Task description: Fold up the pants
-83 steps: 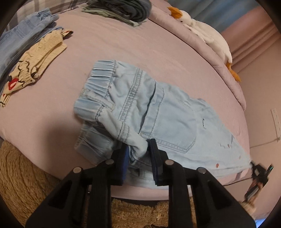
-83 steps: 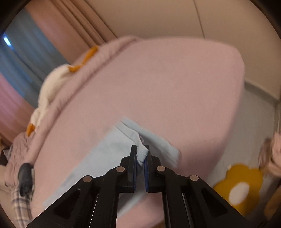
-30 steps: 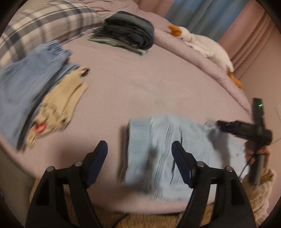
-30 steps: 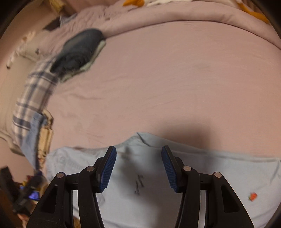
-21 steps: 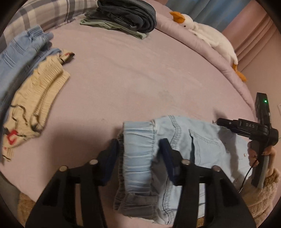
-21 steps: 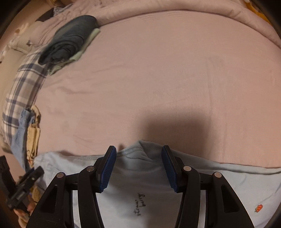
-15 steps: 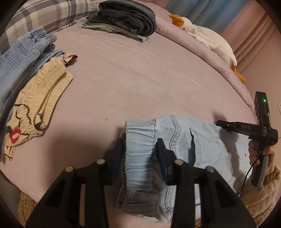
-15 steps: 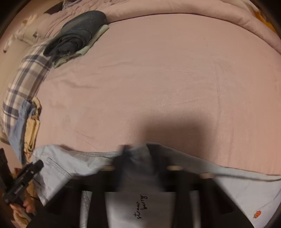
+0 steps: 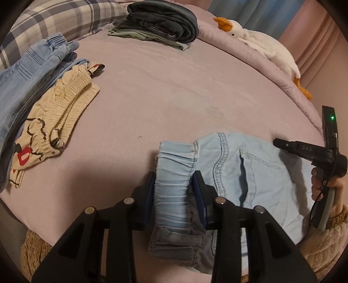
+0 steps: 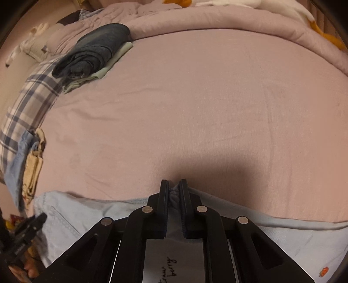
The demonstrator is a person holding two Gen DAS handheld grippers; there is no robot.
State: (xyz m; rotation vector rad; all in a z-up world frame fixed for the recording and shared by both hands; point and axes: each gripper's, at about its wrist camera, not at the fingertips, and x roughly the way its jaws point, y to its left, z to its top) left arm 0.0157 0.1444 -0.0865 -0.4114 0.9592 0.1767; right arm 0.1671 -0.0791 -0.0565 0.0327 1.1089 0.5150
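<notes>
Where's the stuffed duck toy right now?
In the left wrist view, the stuffed duck lies along the bed's far right edge beside the curtains, right of the dark folded clothes pile.

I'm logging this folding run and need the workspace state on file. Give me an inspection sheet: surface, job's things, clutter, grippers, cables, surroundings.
Surface: pink bed sheet, lightly creased.
Job's things: light blue jeans lie at the near edge of the bed, elastic waistband bunched.
Clutter: cream shorts and a blue denim pile on the left; dark folded clothes at the far side; plaid pillow.
Grippers: left gripper shut on the waistband; right gripper shut on a fold of the jeans.
Cables: thin dark cable by the right hand.
Surroundings: plush goose, pink and blue curtains.
</notes>
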